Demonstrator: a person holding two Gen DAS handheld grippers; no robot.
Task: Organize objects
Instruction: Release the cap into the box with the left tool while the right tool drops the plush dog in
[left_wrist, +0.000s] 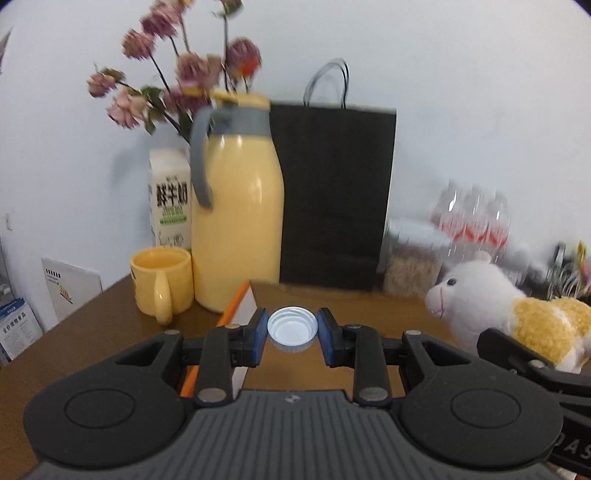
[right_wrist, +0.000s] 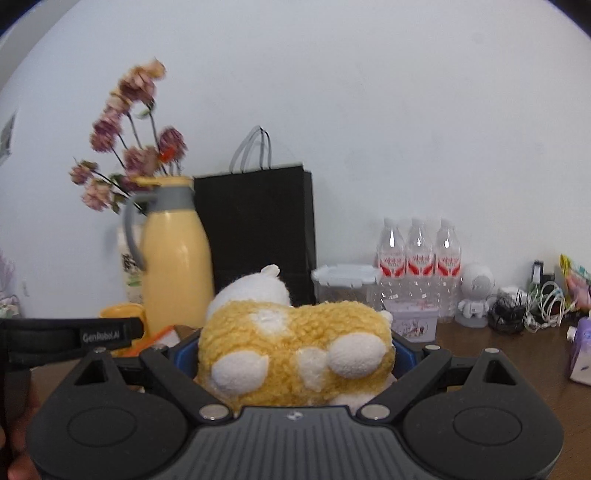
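Bare table (left_wrist: 332, 299) lies ahead, walled behind by yellow jug (left_wrist: 238, 206), black bag (left_wrist: 334, 195) and bottles (right_wrist: 419, 258).

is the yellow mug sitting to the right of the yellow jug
No, the yellow mug stands left of the yellow jug in the left wrist view.

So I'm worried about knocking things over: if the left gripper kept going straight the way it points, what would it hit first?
Probably the black paper bag, standing dead ahead beyond the white cap that the left gripper holds. The yellow jug sits just left of that line; depth is unclear.
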